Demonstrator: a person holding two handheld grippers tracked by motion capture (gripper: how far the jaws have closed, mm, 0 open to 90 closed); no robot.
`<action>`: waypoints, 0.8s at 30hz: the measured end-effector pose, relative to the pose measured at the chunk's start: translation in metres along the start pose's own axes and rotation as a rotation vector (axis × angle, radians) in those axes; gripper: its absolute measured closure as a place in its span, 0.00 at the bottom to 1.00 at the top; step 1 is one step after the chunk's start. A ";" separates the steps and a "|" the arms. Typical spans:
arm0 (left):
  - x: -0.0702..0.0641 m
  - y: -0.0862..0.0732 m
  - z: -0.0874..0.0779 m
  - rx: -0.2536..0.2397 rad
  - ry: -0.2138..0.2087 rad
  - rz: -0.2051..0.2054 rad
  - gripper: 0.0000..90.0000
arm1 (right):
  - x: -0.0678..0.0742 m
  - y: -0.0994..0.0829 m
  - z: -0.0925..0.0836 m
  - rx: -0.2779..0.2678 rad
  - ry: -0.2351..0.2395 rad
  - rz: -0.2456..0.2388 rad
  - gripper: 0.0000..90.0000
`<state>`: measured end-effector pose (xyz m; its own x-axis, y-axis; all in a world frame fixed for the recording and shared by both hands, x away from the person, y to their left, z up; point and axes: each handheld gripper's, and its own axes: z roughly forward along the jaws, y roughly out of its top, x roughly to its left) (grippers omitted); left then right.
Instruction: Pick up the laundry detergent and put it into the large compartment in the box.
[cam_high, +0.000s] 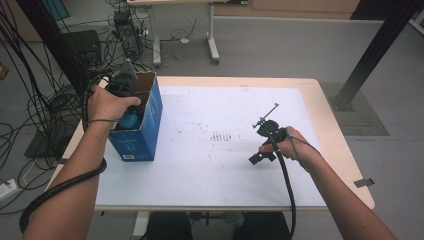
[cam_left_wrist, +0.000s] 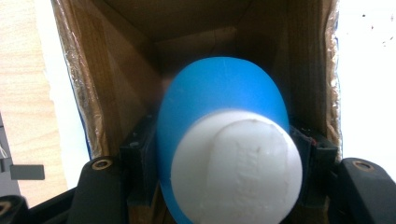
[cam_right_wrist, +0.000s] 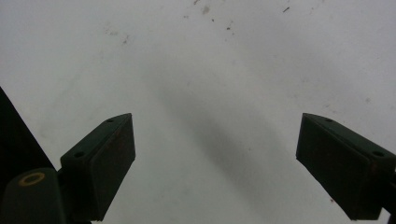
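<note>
A blue bottle (cam_left_wrist: 219, 102) with a white cap (cam_left_wrist: 236, 168) sits between the jaws of my left gripper (cam_left_wrist: 224, 154), which is shut on its sides. The bottle points down into an open blue cardboard box (cam_high: 142, 125) whose brown inner walls (cam_left_wrist: 126, 70) surround it. From above, my left gripper (cam_high: 125, 97) is at the box's open top, with the bottle (cam_high: 131, 119) partly inside. My right gripper (cam_high: 262, 152) rests low over the white sheet (cam_high: 210, 150) on the right, and its jaws stand wide apart (cam_right_wrist: 215, 163) with nothing between them.
The box stands at the left edge of the wooden table (cam_high: 330, 130). The white sheet carries small dark specks (cam_high: 220, 136) near its middle. Cables (cam_high: 30, 100) and equipment lie on the floor to the left, and a black post (cam_high: 370, 55) stands at the far right.
</note>
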<state>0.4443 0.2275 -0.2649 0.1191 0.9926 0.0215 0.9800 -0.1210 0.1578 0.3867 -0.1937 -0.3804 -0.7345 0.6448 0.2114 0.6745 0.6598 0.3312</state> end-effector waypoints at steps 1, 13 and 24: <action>0.000 0.000 0.000 0.000 0.000 0.000 0.42 | 0.000 0.000 0.000 0.002 0.000 -0.001 0.13; 0.000 0.000 0.000 0.000 -0.001 0.002 0.42 | 0.000 0.000 -0.001 -0.001 -0.004 -0.004 0.13; -0.001 0.000 0.001 -0.002 0.001 0.004 0.42 | 0.000 0.000 0.000 0.000 0.000 -0.002 0.13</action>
<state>0.4443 0.2267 -0.2657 0.1228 0.9921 0.0235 0.9793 -0.1250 0.1592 0.3866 -0.1936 -0.3806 -0.7357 0.6437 0.2104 0.6732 0.6611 0.3314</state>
